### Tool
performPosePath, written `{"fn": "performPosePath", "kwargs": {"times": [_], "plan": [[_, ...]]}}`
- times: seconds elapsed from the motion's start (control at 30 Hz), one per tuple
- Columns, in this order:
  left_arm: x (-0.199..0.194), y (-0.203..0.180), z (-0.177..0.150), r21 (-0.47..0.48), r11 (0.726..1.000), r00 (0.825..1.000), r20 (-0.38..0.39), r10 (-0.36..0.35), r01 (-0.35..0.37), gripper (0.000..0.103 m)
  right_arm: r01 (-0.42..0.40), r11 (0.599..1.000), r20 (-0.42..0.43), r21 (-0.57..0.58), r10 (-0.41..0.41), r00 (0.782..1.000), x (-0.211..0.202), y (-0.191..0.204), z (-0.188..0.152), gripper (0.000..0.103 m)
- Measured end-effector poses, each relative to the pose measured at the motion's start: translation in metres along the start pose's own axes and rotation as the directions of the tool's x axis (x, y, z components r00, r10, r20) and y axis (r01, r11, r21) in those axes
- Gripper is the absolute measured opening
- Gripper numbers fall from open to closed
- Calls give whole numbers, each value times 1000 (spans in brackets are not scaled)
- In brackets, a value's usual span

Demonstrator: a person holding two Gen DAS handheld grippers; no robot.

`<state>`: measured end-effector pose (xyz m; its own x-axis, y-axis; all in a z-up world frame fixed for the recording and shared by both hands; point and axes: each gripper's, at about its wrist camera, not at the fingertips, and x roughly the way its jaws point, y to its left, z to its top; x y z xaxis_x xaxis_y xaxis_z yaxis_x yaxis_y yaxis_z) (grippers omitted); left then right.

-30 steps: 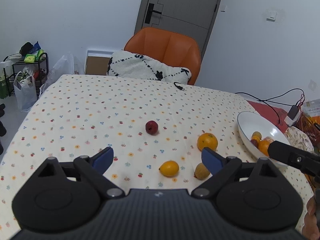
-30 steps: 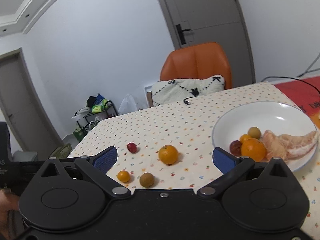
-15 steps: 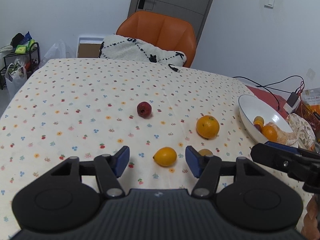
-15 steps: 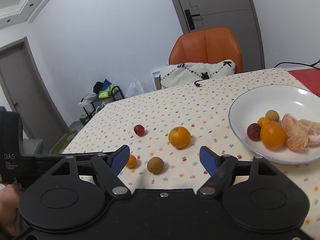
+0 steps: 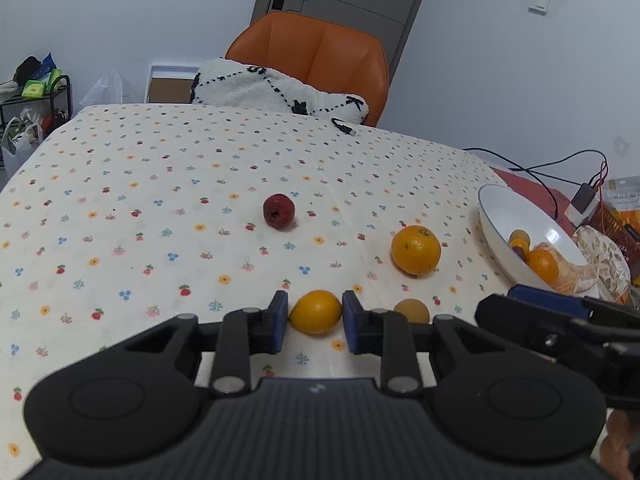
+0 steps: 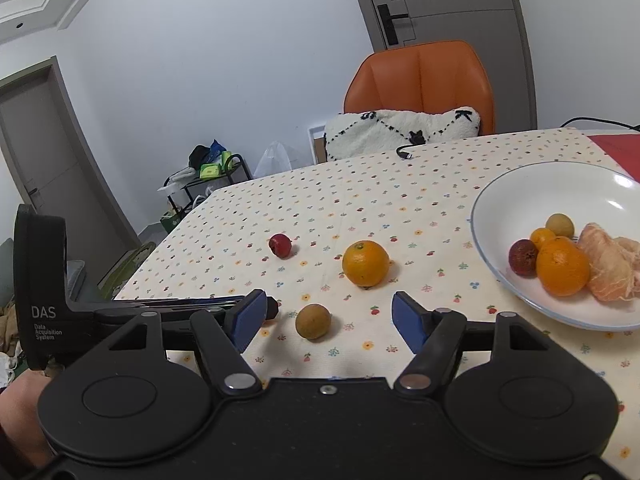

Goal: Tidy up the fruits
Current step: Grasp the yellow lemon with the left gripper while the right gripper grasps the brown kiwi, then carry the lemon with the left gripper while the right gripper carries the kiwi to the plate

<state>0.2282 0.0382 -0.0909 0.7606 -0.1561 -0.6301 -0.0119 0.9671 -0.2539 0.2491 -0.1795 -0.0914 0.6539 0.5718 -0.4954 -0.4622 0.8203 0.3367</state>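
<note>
On the flowery tablecloth (image 5: 120, 184), the white bowl (image 6: 532, 184) holds some fruit, the right gripper (image 6: 326, 316) has been closing with the brown fruit (image 6: 313, 321) loose between its pads, and the left gripper (image 5: 315, 320) squeezes the small yellow fruit (image 5: 316, 311).

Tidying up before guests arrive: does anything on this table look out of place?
Yes. Four fruits lie loose on the cloth rather than in the bowl: a red fruit, an orange, a brown fruit and a yellow fruit, now pinched in the left gripper. A cable end also trails onto the far edge.
</note>
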Motion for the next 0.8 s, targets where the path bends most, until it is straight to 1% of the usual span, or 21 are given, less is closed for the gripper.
{"fn": "performPosePath", "kwargs": {"times": [0.13,0.27,0.33,0.57,0.8], "plan": [[-8,5,1,-14,1000,1000,10,9,-9,27,-5,1000,-17,-12,5,1000,8,3,-3,64],[-13,10,1,-26,999,1000,16,23,-23,27,-11,1000,-31,-15,11,999,16,5,-5,63],[-14,13,1,-33,999,999,19,30,-29,27,-13,1000,-35,-12,13,999,19,6,-5,60],[-18,16,1,-36,999,999,23,33,-32,27,-6,1000,-47,-17,5,999,28,10,-7,57],[-19,18,2,-44,998,999,29,41,-39,27,8,999,-71,-34,-11,997,41,13,-8,47]]}}
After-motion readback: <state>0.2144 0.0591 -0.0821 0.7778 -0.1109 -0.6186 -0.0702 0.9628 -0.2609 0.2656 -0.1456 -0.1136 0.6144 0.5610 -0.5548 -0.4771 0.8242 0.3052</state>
